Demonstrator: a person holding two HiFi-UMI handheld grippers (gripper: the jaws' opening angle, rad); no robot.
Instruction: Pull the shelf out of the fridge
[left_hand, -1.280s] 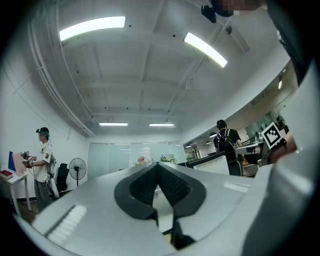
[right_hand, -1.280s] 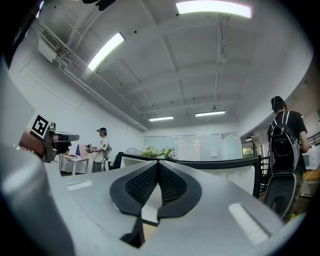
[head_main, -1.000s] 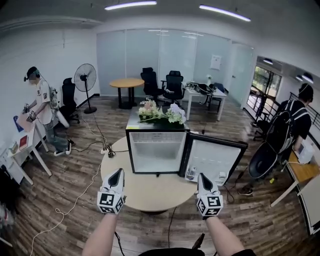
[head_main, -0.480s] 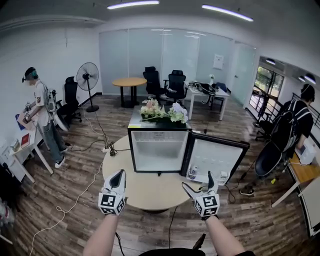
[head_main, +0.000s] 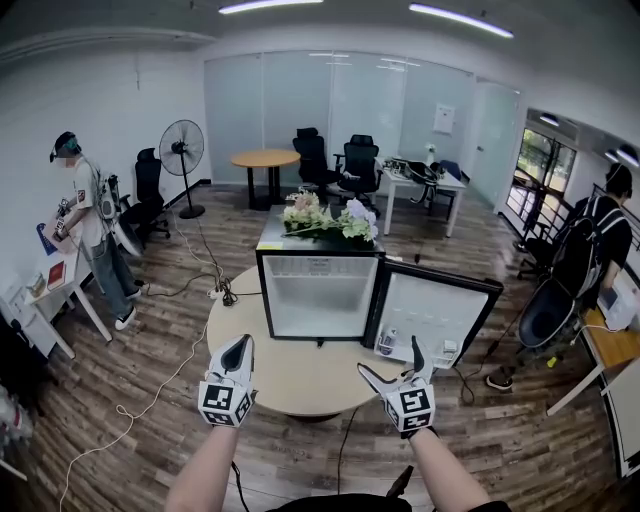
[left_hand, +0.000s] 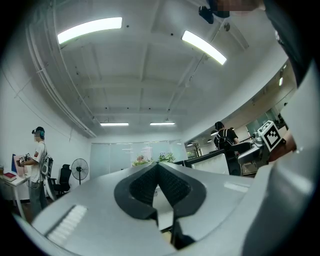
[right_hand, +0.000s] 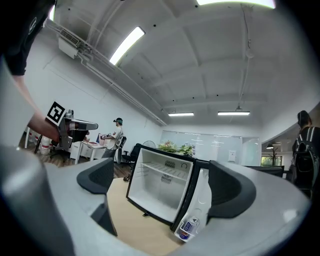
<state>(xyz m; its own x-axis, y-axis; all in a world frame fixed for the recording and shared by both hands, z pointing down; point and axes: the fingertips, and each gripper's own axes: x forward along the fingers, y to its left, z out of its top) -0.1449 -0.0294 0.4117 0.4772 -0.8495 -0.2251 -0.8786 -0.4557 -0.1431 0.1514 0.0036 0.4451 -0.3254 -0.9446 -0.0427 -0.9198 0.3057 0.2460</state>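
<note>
Hovering both claws over the near edge of the round table (head_main: 290, 388), with bare tabletop lying open between them and the fridge (head_main: 318, 262). Facing the fridge door (head_main: 436, 312) swung wide to the right, leaving the cabinet mouth unobstructed. Holding the left claw (head_main: 238, 348) pinched together and empty, low at the left of the fridge front. Carrying the right claw (head_main: 389, 358) spread wide in front of the open door, jaws having just been opening, with nothing between the pads.

Working on a pale wooden tabletop in an office with a plank floor (head_main: 150, 335), cables (head_main: 165, 385) trailing across it, and a standing fan (head_main: 181, 150) and chairs (head_main: 355, 165) further back. Noting flowers (head_main: 325, 217) lying on the fridge top and a can (right_hand: 188, 228) standing in the door's bottom pocket.

Finding the shelf (right_hand: 167, 171) sitting level in the upper part of the cabinet, well apart from both claws, ahead and left of the right claw.
</note>
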